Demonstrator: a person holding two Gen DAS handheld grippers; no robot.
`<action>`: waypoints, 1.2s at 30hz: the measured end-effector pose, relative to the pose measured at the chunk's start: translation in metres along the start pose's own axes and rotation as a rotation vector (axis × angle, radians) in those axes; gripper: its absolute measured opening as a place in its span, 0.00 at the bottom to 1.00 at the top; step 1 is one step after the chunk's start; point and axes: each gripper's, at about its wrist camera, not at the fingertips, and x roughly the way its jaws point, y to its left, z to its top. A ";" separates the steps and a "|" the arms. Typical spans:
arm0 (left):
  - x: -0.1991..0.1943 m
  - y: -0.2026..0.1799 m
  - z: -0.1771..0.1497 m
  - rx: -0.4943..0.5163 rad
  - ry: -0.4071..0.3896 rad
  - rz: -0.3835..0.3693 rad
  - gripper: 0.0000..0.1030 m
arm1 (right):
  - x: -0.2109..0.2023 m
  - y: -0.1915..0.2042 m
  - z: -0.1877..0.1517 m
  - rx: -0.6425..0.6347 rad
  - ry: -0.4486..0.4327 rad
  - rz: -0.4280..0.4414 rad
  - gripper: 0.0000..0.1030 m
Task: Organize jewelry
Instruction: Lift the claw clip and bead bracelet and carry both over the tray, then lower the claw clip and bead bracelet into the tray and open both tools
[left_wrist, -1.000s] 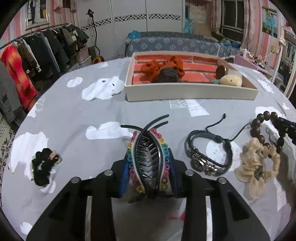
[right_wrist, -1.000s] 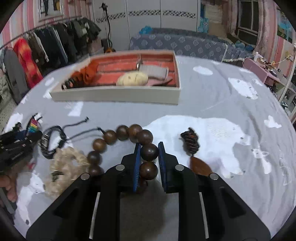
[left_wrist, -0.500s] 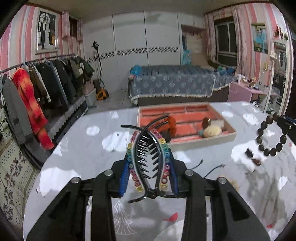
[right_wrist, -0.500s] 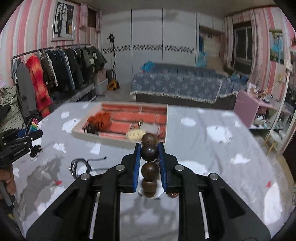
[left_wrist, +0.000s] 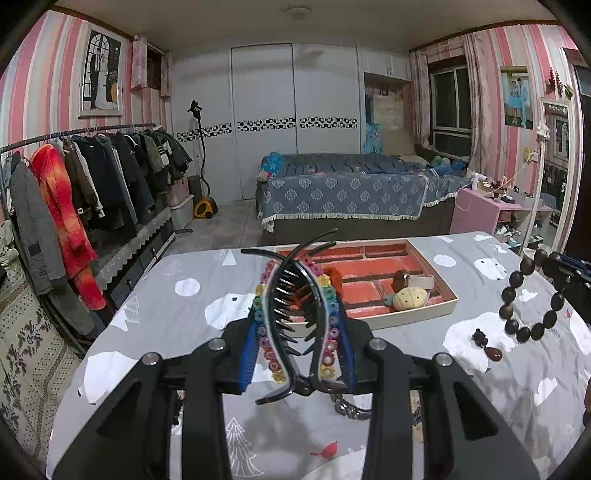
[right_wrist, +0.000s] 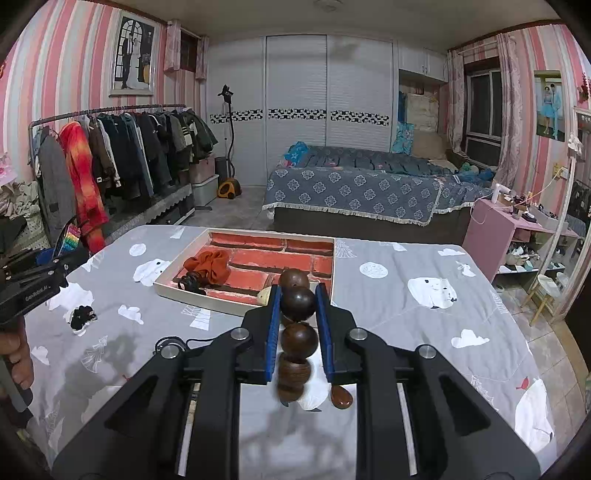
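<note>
Held in the left tongs (left_wrist: 297, 345): a long black hair clip (left_wrist: 295, 317) edged with rainbow beads, long axis running away from the camera, curved prongs at the far end crossing over the tray (left_wrist: 413, 317), toothed inner edges facing each other. Pinched at its sides by the blue pads, well above the surface (left_wrist: 166, 314).

Clamped in the right tongs (right_wrist: 297, 330): a bracelet of round, glossy dark wooden beads (right_wrist: 298, 300), one bead squeezed between the pads, the rest dangling in a loop, seen from the left camera as a ring hanging at the right edge (left_wrist: 528, 299).

Compared with a second ago: both pieces lifted off the grey, cloud-printed cloth and now high over it, cameras tilted up to take in the bed and wardrobe; grip unchanged on each.

In the shallow cream-walled tray with brick-pattern floor: a crumpled orange fabric scrunchie (right_wrist: 208, 267) and a soft pale-yellow plush piece (left_wrist: 408, 297). On the cloth: a small black scrunchie (right_wrist: 82, 316).
</note>
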 end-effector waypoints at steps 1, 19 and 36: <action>0.000 -0.001 0.000 0.002 -0.002 0.000 0.35 | -0.001 0.000 0.001 0.000 -0.003 0.002 0.19; 0.017 -0.009 0.028 0.000 -0.054 -0.036 0.35 | 0.009 0.005 0.030 -0.022 -0.049 0.010 0.19; 0.123 -0.017 0.073 -0.032 -0.063 -0.090 0.35 | 0.112 0.021 0.081 -0.020 -0.058 0.051 0.19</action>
